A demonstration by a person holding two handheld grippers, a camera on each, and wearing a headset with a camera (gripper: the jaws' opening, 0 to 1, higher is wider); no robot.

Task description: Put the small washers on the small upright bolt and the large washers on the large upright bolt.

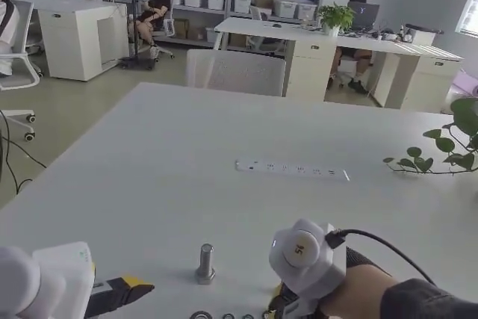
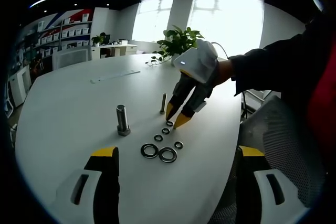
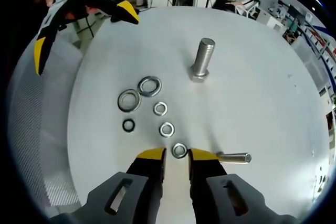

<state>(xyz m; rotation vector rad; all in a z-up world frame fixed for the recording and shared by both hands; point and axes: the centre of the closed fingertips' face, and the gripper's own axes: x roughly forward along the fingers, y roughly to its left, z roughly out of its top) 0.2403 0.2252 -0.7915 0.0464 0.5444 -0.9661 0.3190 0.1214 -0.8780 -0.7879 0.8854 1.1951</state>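
Note:
The large upright bolt (image 1: pixel 205 263) (image 2: pixel 122 120) (image 3: pixel 202 59) stands on the white table. The thin small bolt (image 2: pixel 163 103) (image 3: pixel 233 157) stands upright to its right. Two large washers (image 2: pixel 159 153) (image 3: pixel 139 93) and several small washers (image 2: pixel 166 130) (image 3: pixel 167 129) lie flat in front of the bolts. My right gripper (image 3: pixel 177 157) (image 2: pixel 176 117) (image 1: pixel 287 308) is tipped down at the table and open only narrowly. Its yellow tips flank one small washer (image 3: pixel 179 150) (image 2: pixel 169 123) that lies flat. My left gripper (image 2: pixel 176 153) (image 3: pixel 83 32) (image 1: pixel 119 289) hovers wide open and holds nothing, short of the washers.
A white power strip (image 1: pixel 293 169) lies further back on the table (image 1: pixel 149 155). A leafy plant (image 1: pixel 448 147) (image 2: pixel 178 40) reaches in at the right edge. A chair (image 1: pixel 235 72) stands at the far side. Desks, shelves and seated people are beyond.

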